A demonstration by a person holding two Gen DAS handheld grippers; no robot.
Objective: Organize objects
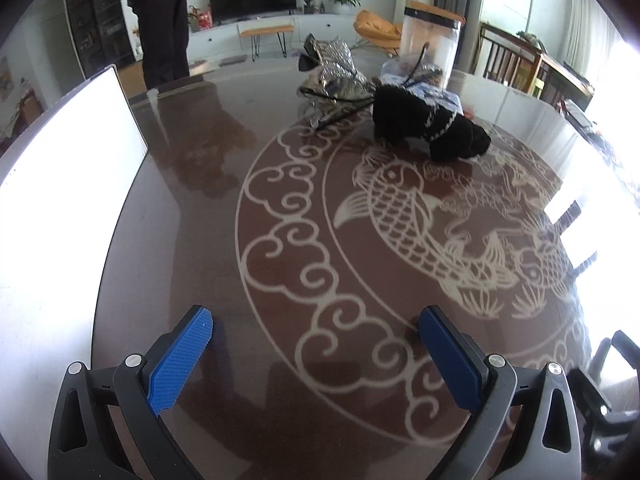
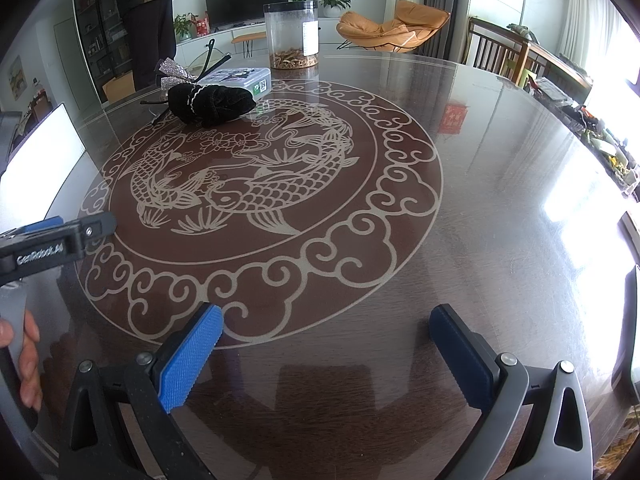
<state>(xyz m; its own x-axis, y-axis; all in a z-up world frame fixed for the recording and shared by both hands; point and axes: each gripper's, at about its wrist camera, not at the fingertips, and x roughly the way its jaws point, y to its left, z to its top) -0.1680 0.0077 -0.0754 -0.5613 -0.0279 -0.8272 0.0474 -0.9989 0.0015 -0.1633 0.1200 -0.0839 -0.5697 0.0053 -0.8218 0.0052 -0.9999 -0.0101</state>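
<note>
A black velvet headband with a white trim line (image 1: pixel 432 128) lies at the far side of the round table (image 1: pixel 192 208); it also shows in the right wrist view (image 2: pixel 212 104). A silver glitter bow headband (image 1: pixel 336 72) lies beside it, also seen from the right (image 2: pixel 174 74). A flat clear plastic box (image 2: pixel 240 80) sits behind them, partly hidden in the left wrist view (image 1: pixel 436 80). My left gripper (image 1: pixel 316 328) is open and empty, well short of the pile. My right gripper (image 2: pixel 326 328) is open and empty over bare table. The left gripper's body (image 2: pixel 56 236) shows at the right view's left edge.
A tall clear jar with a dark lid (image 2: pixel 291 34) holds brown bits at the table's far edge. A person in dark trousers (image 1: pixel 164 28) stands beyond the table. A bright white panel (image 1: pixel 60 200) lies on the left. Wooden chairs (image 2: pixel 504 56) stand at the right.
</note>
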